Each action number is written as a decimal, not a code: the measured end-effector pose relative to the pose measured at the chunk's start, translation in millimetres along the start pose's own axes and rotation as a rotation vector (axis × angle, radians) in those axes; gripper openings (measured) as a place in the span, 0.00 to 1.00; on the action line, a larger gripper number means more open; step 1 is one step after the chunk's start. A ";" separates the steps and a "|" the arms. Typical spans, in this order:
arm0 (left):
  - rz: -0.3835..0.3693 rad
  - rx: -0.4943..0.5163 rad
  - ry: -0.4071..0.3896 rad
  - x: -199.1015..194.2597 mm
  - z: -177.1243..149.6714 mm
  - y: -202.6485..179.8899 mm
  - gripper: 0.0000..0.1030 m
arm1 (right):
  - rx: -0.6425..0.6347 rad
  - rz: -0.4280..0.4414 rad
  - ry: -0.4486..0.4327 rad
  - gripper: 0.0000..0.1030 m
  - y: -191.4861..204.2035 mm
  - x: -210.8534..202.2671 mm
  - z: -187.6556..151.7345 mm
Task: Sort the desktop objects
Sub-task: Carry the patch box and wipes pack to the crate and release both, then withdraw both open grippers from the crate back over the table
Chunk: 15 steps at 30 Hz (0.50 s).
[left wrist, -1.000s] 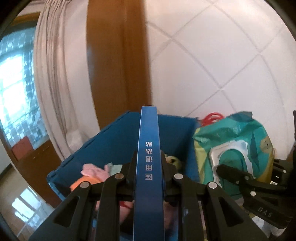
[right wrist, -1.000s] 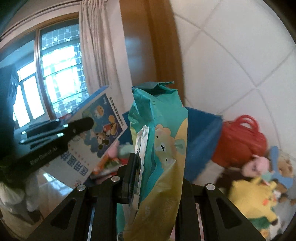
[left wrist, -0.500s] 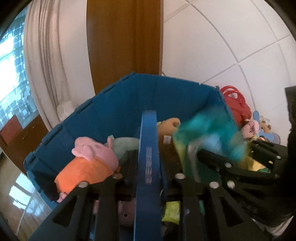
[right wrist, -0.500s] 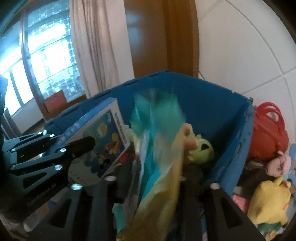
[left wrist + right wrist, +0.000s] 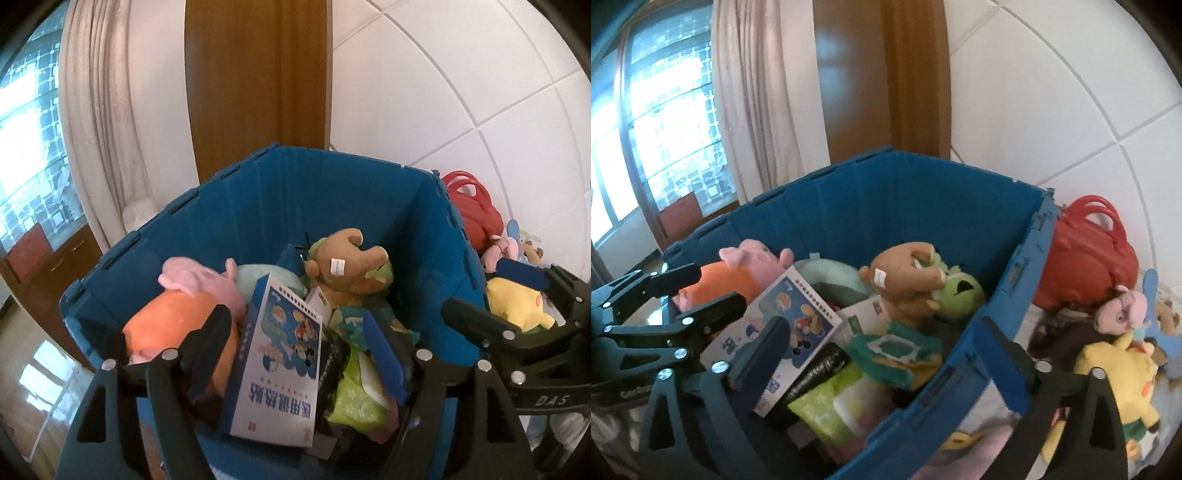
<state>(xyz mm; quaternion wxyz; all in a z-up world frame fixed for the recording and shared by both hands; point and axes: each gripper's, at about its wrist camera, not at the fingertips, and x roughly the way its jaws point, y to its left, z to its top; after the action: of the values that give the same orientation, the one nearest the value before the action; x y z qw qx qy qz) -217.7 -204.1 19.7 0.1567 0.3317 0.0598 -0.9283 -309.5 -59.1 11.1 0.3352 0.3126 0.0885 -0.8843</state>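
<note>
A blue folding crate holds plush toys and packs. The blue cartoon box lies inside it, leaning on an orange and pink pig plush. My left gripper is open above the box, fingers apart, holding nothing. The teal wipes pack lies inside the crate among other packs, next to the cartoon box. My right gripper is open above the crate's near edge, empty. The left gripper also shows at the left of the right wrist view.
A brown plush and a green plush lie in the crate. Outside to the right are a red toy bag, a yellow plush and a small pink plush. A curtain and tiled wall stand behind.
Both grippers moved over the crate and opened. The cartoon box and the teal wipes pack left the fingers and now lie inside the crate.
</note>
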 end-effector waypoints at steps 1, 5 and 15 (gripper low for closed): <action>0.003 -0.002 0.000 -3.3 -2.8 -1.0 0.71 | -0.004 -0.005 -0.005 1.00 -0.7 -5.4 -2.8; 0.004 -0.010 -0.004 -21.7 -14.9 -8.2 0.88 | -0.015 -0.033 -0.012 1.00 -3.8 -23.7 -13.0; -0.036 0.024 -0.056 -76.7 -46.0 -65.4 0.88 | 0.062 -0.059 -0.036 1.00 -45.4 -100.5 -71.8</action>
<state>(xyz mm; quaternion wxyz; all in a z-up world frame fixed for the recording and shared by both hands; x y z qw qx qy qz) -155.8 -113.2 33.3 0.1375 0.3064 0.0503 -0.9406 -245.2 55.7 13.6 0.3008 0.3041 0.0643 -0.9016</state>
